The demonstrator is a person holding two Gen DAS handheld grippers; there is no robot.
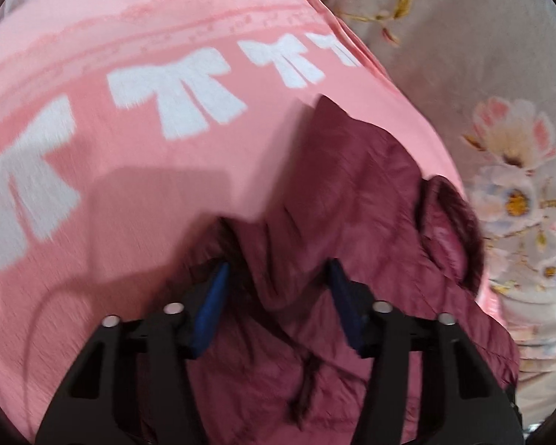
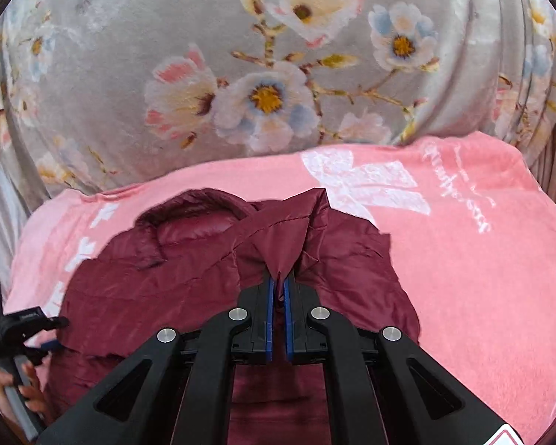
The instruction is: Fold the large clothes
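Note:
A maroon padded jacket (image 1: 352,193) lies crumpled on a pink blanket (image 1: 148,193). In the left wrist view my left gripper (image 1: 278,278) hovers over its near part. The jaws stand apart around a raised fold of the fabric, and a dark gap shows beside the left pad (image 1: 213,296). In the right wrist view the jacket (image 2: 174,270) spreads left of centre, collar away from me. My right gripper (image 2: 280,278) is shut on a peak of its fabric, which is lifted into a small tent. The left gripper (image 2: 55,333) shows at the jacket's left edge, held by a hand (image 2: 29,389).
The pink blanket (image 2: 482,259) carries white bow prints and covers a bed. Beyond it lies a grey floral bedspread (image 2: 204,55), also visible on the right in the left wrist view (image 1: 482,74), where it is bunched in folds.

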